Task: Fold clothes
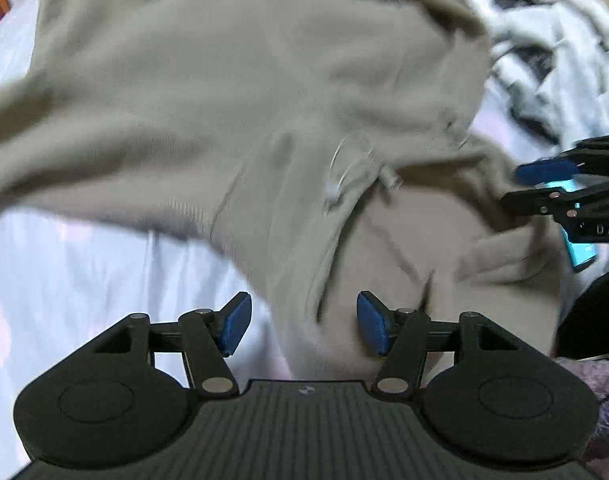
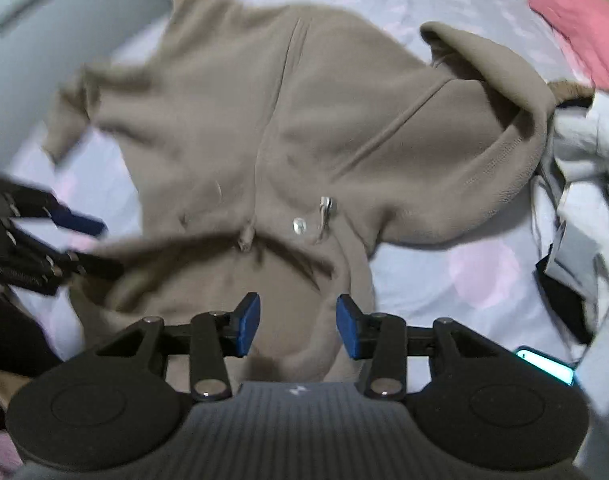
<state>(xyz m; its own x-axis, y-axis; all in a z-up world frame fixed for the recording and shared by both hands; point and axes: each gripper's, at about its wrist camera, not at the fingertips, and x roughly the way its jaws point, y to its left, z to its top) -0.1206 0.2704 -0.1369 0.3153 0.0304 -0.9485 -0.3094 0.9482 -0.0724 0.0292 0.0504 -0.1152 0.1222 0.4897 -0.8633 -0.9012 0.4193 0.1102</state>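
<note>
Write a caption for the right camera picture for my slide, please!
Right gripper open above a tan hoodie spread on a pale bedsheet, left gripper alongside.

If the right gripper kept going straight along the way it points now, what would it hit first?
Most likely the tan hoodie. The right gripper stands open with nothing pinched, and the hoodie's lower front fabric fills the gap ahead of its pads, lying on the pale bedsheet. How far off the cloth lies is unclear.
</note>
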